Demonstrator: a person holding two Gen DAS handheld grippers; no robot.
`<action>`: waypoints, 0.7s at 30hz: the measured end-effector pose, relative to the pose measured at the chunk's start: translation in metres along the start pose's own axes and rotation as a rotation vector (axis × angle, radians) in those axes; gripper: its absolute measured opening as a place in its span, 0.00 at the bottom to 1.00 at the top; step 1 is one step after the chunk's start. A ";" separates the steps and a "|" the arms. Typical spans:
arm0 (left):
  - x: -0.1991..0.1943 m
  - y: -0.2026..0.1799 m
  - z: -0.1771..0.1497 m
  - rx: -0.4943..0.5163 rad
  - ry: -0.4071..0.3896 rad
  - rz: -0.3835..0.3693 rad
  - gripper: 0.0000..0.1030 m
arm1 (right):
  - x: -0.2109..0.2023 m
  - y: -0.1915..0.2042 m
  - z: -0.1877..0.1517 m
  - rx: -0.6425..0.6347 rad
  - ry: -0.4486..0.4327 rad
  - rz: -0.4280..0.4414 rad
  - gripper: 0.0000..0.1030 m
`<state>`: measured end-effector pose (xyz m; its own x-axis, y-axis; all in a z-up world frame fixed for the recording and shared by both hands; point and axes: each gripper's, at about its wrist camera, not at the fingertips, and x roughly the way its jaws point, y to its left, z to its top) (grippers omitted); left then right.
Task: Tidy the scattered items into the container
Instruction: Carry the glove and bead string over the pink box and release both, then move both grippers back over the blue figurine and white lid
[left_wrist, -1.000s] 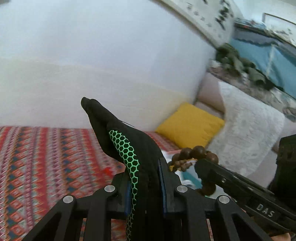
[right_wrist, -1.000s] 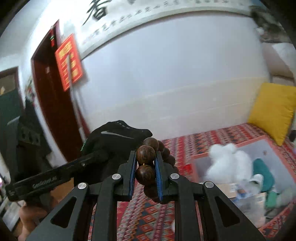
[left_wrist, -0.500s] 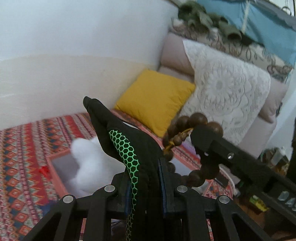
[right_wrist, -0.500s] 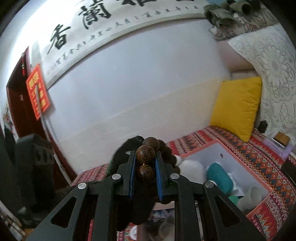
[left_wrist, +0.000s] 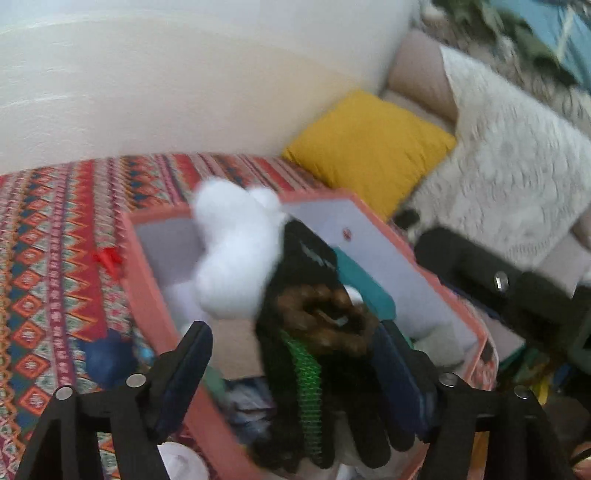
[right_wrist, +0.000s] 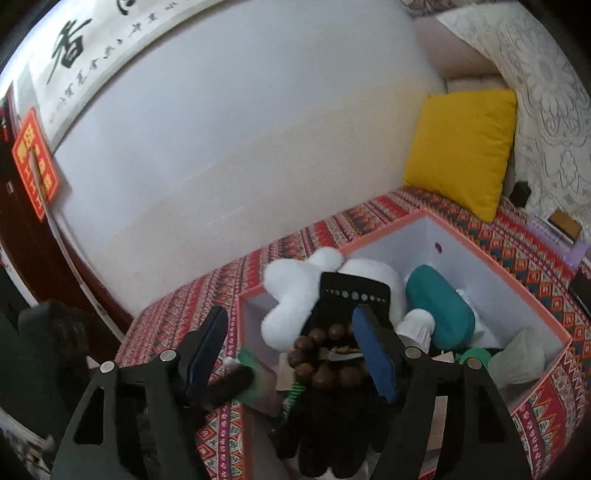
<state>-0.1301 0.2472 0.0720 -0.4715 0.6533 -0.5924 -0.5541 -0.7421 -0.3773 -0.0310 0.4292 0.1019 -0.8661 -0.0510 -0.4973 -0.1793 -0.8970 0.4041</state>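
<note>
Both tongs stand wide open with nothing between their pads: the left tongs and the right tongs each hang over the open top of the pink box, which is a sensible height for letting things fall in rather than placing them. Just ahead of the spread pads lie a black glove with a green honeycomb strip and a brown bead bracelet, the bracelet on top of the glove (the left view is blurred, so whether either is quite at rest I cannot tell). Both are inside the box, on the pile. Around them in the box are a white fluffy toy, a teal case and a pale cup. The box itself sits on a red patterned cloth, with a yellow cushion against the wall beyond.
</note>
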 end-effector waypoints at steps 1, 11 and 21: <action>-0.009 0.004 0.003 -0.014 -0.019 0.000 0.77 | -0.001 0.004 0.000 -0.004 -0.003 0.001 0.73; -0.077 0.029 0.012 -0.046 -0.137 0.028 0.81 | -0.013 0.056 -0.008 -0.077 -0.034 0.039 0.74; -0.141 0.067 -0.016 -0.089 -0.189 0.060 0.82 | -0.044 0.122 -0.026 -0.226 -0.050 0.105 0.78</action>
<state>-0.0899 0.1030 0.1186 -0.6267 0.6180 -0.4746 -0.4625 -0.7852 -0.4118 -0.0025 0.3105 0.1527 -0.8972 -0.1323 -0.4212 0.0167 -0.9635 0.2670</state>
